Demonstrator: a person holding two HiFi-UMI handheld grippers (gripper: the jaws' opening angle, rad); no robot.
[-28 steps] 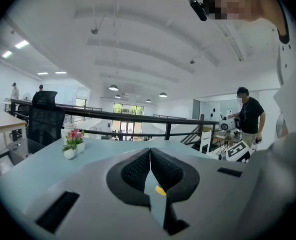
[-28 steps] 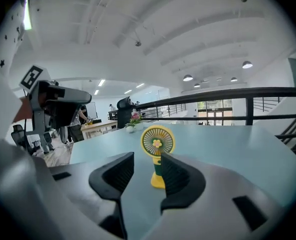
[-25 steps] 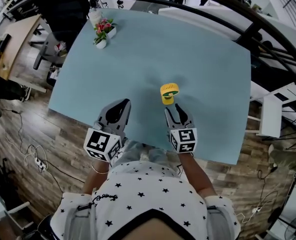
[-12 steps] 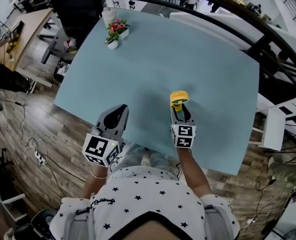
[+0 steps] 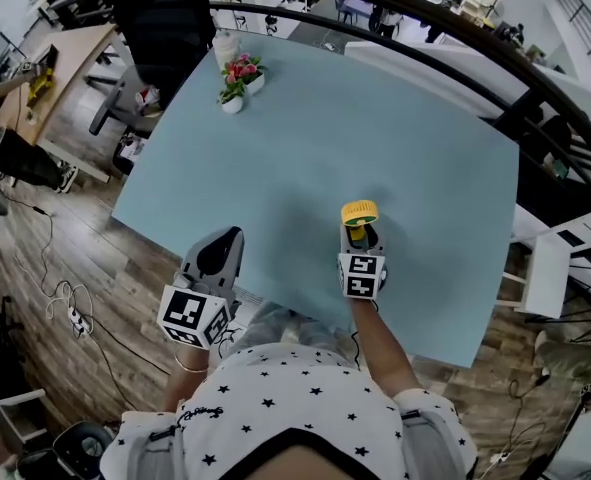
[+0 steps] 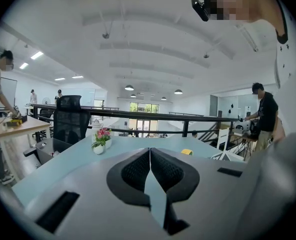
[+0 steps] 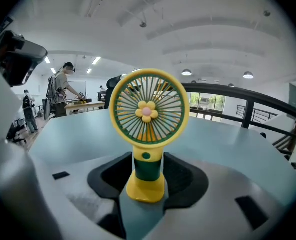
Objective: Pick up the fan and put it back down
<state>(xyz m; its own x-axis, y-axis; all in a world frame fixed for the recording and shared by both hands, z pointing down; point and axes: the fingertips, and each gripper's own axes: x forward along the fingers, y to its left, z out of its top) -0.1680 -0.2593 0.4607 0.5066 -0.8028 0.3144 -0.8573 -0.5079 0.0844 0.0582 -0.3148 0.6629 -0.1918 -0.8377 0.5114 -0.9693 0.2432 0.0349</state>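
I find no words, numbers or brand names that I can read. My left gripper [image 5: 223, 243] and right gripper [image 5: 360, 230] carry only black-and-white square patterns.

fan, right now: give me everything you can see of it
Small, plastic-looking handheld fan: round yellow cage, green spokes, yellow flower with pink centre at the hub, green neck, yellow foot. It stands upright on the light blue table, towards the person's side. Its neck sits between the opening jaws of the right tool; they don't seem to press on it.
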